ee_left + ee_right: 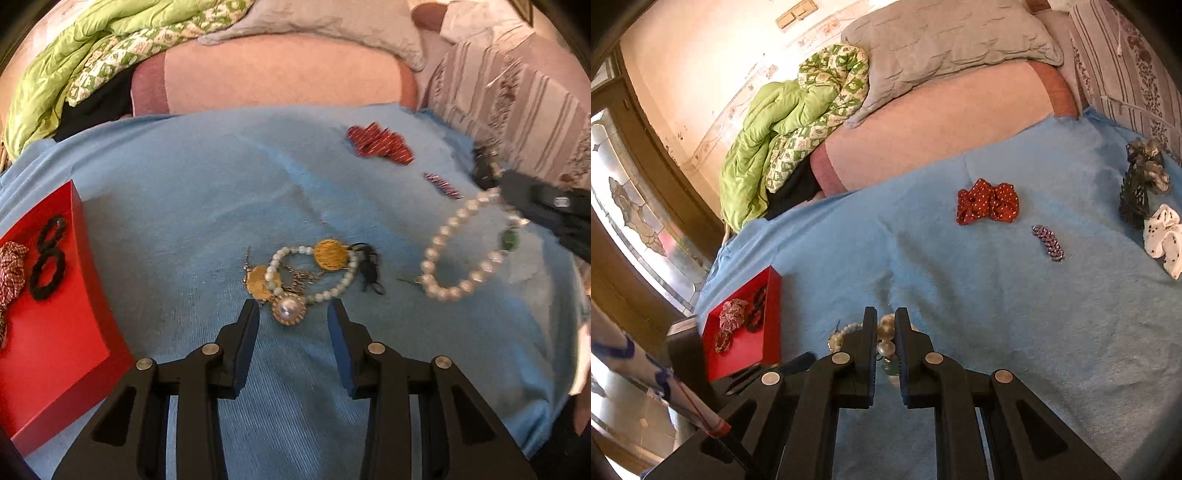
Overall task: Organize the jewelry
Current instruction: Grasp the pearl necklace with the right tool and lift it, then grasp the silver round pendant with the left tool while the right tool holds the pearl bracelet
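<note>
A tangle of jewelry lies on the blue blanket (184,184): a small pearl bracelet (314,273), two gold discs (330,254) and a round pearl brooch (289,309). My left gripper (293,314) is open, its fingers on either side of the brooch, just above the blanket. My right gripper (885,332) is shut on a large pearl bracelet (465,243) and holds it up above the blanket; the pearls show between its fingers in the right wrist view (886,332). A red box (48,314) at the left holds black and patterned scrunchies.
A red dotted bow (988,201), a purple hair clip (1048,243), a dark claw clip (1136,192) and a white dotted bow (1163,236) lie on the blanket. A green quilt (775,122) and grey pillow (942,37) are behind.
</note>
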Demonstrator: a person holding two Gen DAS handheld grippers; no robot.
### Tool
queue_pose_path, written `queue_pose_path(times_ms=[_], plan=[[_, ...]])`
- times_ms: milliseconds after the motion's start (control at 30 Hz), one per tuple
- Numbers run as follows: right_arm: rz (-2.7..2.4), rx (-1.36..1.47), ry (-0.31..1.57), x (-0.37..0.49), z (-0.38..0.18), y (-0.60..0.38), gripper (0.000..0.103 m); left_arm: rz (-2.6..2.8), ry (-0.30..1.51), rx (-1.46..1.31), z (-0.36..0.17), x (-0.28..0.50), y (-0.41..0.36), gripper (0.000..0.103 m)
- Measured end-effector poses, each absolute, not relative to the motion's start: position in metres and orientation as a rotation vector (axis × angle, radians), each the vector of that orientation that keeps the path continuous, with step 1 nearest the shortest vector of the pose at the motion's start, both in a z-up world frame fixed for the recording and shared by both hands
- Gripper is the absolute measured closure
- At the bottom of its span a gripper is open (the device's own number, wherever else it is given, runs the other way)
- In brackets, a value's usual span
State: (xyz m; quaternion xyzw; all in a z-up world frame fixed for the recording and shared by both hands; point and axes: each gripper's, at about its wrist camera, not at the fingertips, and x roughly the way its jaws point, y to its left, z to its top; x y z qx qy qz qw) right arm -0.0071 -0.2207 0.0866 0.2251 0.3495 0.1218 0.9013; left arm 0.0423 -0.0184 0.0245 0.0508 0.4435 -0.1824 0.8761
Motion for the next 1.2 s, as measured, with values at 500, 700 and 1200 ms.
queue_pose_path(times_ms=[500,700,1200], plan=[[0.28,0.457,0.711,-0.008,0.088,-0.214,0.093,-0.41,0.763,0.145,0.065,0.006,-0.004,0.082],[0.355,0.398,0.646,-0.018,0.1,-0.196,0.093,-0.414,0.674,0.055,0.095,-0.022,0.031,0.082],[0.435,0.358,0.597,-0.025,0.108,-0.174,0.093,-0.347,0.648,0.046,0.1,-0.019,0.062,0.082]])
